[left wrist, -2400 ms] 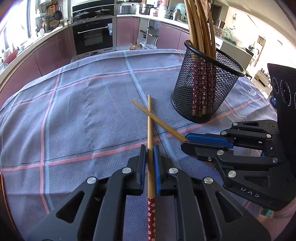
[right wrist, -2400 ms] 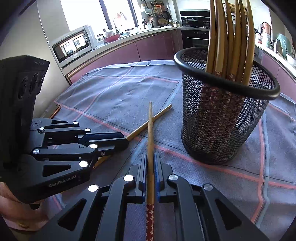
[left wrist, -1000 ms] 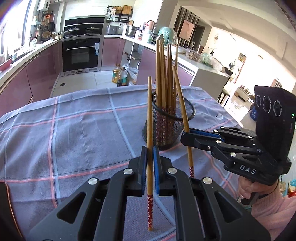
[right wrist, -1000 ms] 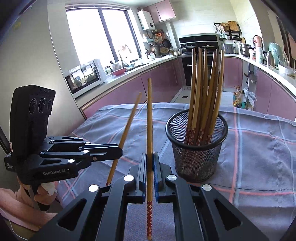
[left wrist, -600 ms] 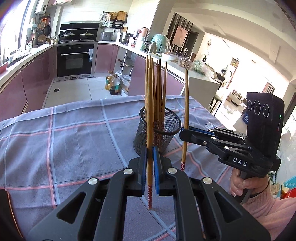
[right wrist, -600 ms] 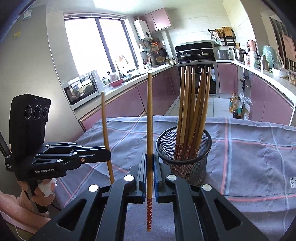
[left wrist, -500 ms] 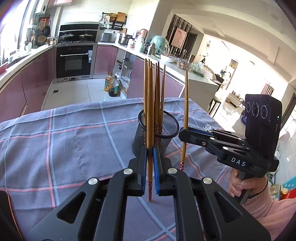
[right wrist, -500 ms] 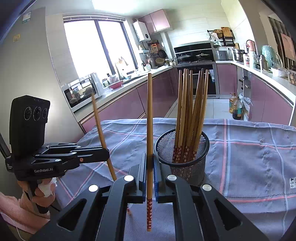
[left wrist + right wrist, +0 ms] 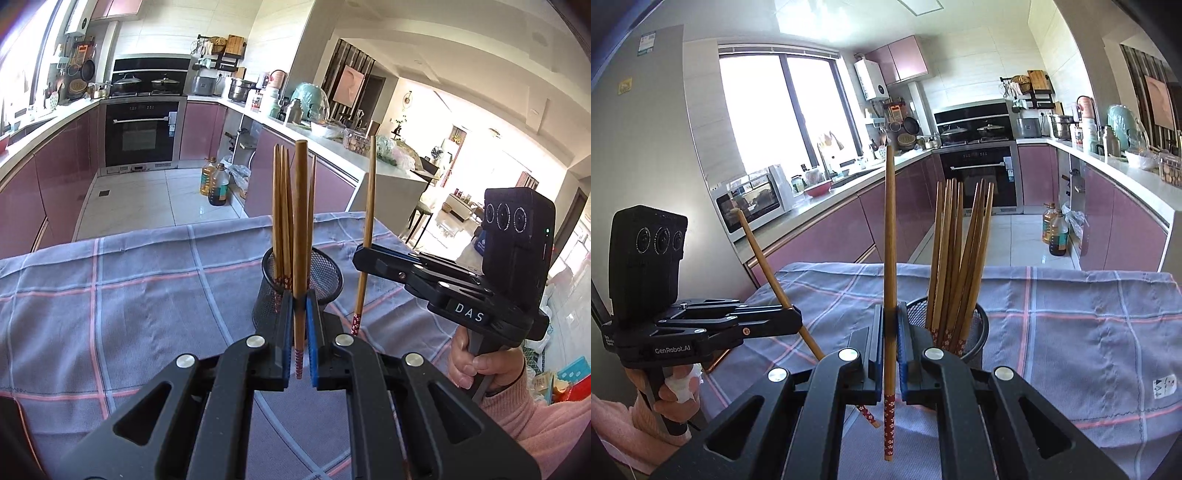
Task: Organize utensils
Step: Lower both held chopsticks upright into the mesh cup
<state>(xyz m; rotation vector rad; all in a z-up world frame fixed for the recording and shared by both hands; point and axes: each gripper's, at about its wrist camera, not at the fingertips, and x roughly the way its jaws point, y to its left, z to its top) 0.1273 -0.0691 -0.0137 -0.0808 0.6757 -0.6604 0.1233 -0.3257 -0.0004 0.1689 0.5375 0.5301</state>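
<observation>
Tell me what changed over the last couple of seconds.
Both chopsticks left the cloth: the left gripper raised its chopstick upright, and the right gripper did likewise with its chopstick. Both grips stayed shut; the mesh holder stayed put.

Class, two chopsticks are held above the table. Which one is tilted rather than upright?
The chopstick in the left tool, chopstick: it leans steeply, while the right tool's chopstick stands vertical.

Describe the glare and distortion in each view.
Left wrist view: the room at far right is blown out by sunlight, and the fisheye bows the tablecloth edge. Right wrist view: the window is overexposed white, and the walls curve; both chopsticks stay sharp.
</observation>
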